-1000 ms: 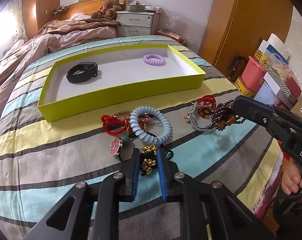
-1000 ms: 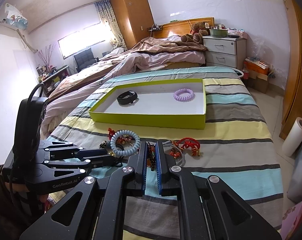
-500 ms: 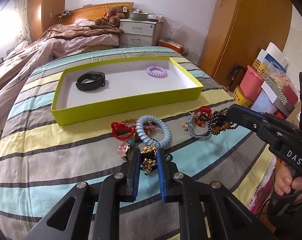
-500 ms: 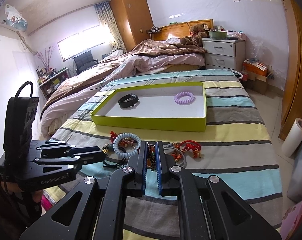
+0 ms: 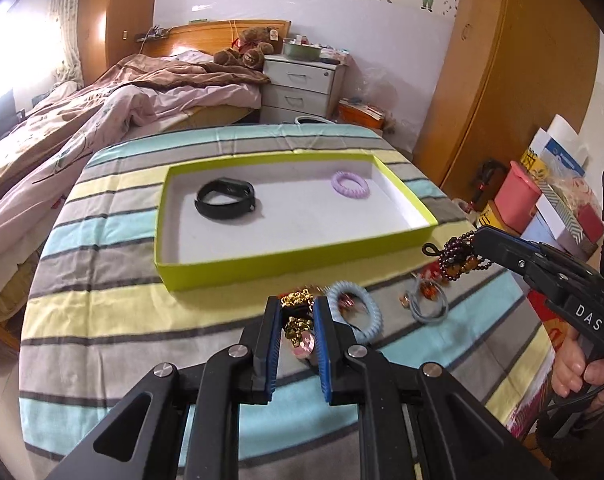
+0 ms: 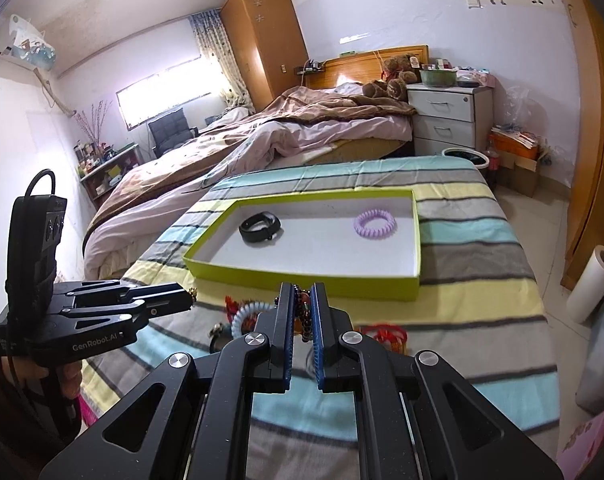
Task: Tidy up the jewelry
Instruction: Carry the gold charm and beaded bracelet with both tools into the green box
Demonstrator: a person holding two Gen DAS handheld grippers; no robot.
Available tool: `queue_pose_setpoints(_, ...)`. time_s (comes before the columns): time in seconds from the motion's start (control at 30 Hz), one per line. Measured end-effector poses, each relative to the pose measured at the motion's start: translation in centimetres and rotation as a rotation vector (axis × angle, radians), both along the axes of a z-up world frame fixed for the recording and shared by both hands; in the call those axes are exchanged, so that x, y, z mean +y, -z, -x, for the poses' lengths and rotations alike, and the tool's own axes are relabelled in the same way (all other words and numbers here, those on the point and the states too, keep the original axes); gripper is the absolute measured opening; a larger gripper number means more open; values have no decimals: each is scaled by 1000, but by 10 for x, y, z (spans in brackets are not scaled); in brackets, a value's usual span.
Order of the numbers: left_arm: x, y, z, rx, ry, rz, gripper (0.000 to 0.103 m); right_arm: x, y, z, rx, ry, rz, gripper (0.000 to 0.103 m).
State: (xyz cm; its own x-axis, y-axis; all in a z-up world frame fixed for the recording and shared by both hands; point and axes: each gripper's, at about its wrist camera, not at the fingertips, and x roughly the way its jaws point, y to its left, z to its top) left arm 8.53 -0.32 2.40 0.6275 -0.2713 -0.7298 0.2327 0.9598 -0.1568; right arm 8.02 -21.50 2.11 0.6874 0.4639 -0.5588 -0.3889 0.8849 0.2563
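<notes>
A lime-green tray (image 5: 293, 262) with a white floor lies on the striped bed and holds a black band (image 5: 225, 200) and a purple coil tie (image 5: 350, 185). My left gripper (image 5: 295, 312) is shut on a gold chain bracelet (image 5: 297, 300), lifted above the bed in front of the tray. A pink round piece (image 5: 304, 346) shows through the gap below it. My right gripper (image 6: 302, 292) is shut on a dark bead bracelet (image 6: 304, 312), which dangles from the fingers (image 5: 484, 242) near the tray's right corner. In the right wrist view the left gripper (image 6: 189, 296) is at the left, before the tray (image 6: 302, 280).
Loose pieces lie on the bedspread before the tray: a light blue coil tie (image 5: 358, 308), a grey hair tie (image 5: 428, 306) and red items (image 6: 390, 334). The bed's edge drops off at the right, with boxes (image 5: 518, 200) on the floor. A second bed (image 5: 101, 100) lies to the left.
Both grippers have risen off the bedspread with their pieces still held. The pile of loose jewelry now sits lower and farther below them.
</notes>
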Motion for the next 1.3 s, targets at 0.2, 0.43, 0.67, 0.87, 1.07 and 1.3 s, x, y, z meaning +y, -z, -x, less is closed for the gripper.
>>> queue_pose_setpoints(0.2,16,-7,-26,-13,-33,2,16,8,-10,-31,5,-2,-10,8)
queue_pose_setpoints(0.43,30,-4,-62,7,-61,3,16,29,-4,-84,55,-4,18,8)
queue_pose_setpoints(0.67,35,7,-90,21,-64,-5,16,48,11,-135,121,-6,31,8)
queue_pose_setpoints(0.87,37,21,-110,48,-78,-11,16,64,27,-165,174,-18,53,8)
queue_pose_setpoints(1.07,39,35,-124,80,-80,-30,16,70,43,-184,234,-44,39,8)
queue_pose_setpoints(1.3,39,45,-129,106,-78,-23,16,72,48,-195,229,-26,97,8)
